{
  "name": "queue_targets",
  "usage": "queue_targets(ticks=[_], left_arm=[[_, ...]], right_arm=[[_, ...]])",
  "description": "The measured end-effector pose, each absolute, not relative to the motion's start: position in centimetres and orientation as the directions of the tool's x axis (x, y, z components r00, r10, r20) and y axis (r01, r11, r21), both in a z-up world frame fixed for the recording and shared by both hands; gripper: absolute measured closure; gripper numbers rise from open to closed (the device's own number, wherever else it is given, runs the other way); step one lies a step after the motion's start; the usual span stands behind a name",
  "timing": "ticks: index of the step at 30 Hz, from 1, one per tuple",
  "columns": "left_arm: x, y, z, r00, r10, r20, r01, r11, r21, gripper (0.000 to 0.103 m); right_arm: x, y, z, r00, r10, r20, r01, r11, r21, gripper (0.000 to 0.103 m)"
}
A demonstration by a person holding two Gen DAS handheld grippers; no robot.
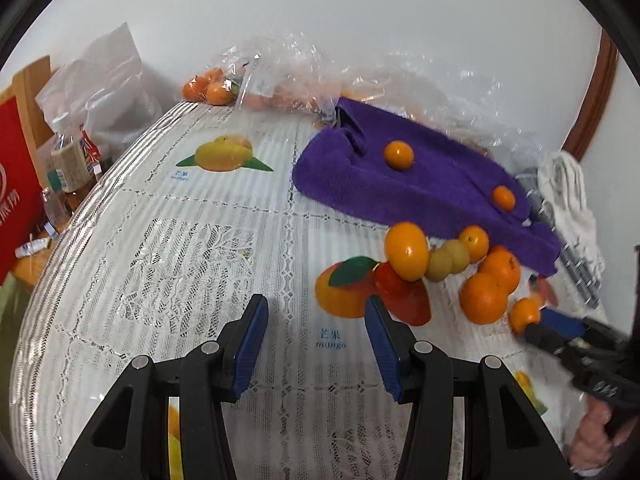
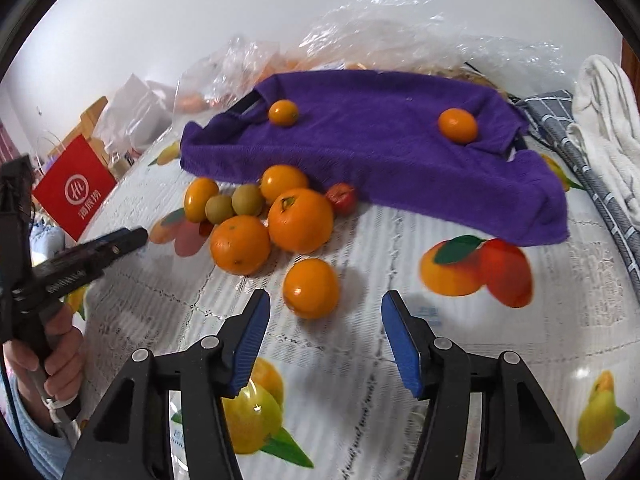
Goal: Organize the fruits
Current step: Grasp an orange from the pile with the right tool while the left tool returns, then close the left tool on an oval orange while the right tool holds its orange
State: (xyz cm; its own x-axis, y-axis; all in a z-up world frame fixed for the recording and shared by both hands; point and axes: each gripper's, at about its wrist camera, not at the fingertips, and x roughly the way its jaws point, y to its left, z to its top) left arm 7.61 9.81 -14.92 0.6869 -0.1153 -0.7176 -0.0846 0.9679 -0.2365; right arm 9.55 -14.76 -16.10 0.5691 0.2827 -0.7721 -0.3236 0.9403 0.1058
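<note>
Sorting barely begun: both grippers' jaws released, empty — left gripper (image 1: 316,344), right gripper (image 2: 324,344); round orange citrus fruits (image 2: 300,220) heaped beside rumpled purple terry towel (image 2: 380,148), two on it

A plain white wall (image 1: 360,20) stands behind the table (image 1: 160,216). The table wears a white lace cloth with fruit pictures. A brown wooden frame (image 1: 592,96) curves up at the right.
</note>
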Motion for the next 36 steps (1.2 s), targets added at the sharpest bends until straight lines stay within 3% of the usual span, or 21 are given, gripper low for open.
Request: queue_targets(ticks=[8, 21, 28, 36], left_arm=[[7.7, 8.7, -15.0, 0.678, -0.135, -0.723, -0.035, 0.976, -0.216, 0.055], [8.0, 9.3, -15.0, 0.658, -0.151, -0.738, -0.051, 0.968, -0.244, 0.056], [9.4, 6.5, -12.2, 0.633, -0.198, -0.748, -0.013, 0.964, -0.266, 0.058], [13.7, 3.9, -12.5, 0.664, -0.136, -0.735, -0.005, 0.982, -0.186, 0.058]], right_arm=[[10.4, -13.4, -16.9, 0.597, 0.256, -0.76, -0.334, 0.941, 0.054, 0.072], [11.0, -20.9, -15.6, 0.683, 0.105, -0.722, -0.21, 0.976, -0.057, 0.072], [11.3, -22.8, -16.1, 0.681, 0.165, -0.713, -0.191, 0.981, 0.045, 0.072], [11.1, -23.2, -16.3, 0.678, 0.164, -0.716, -0.174, 0.983, 0.061, 0.072]])
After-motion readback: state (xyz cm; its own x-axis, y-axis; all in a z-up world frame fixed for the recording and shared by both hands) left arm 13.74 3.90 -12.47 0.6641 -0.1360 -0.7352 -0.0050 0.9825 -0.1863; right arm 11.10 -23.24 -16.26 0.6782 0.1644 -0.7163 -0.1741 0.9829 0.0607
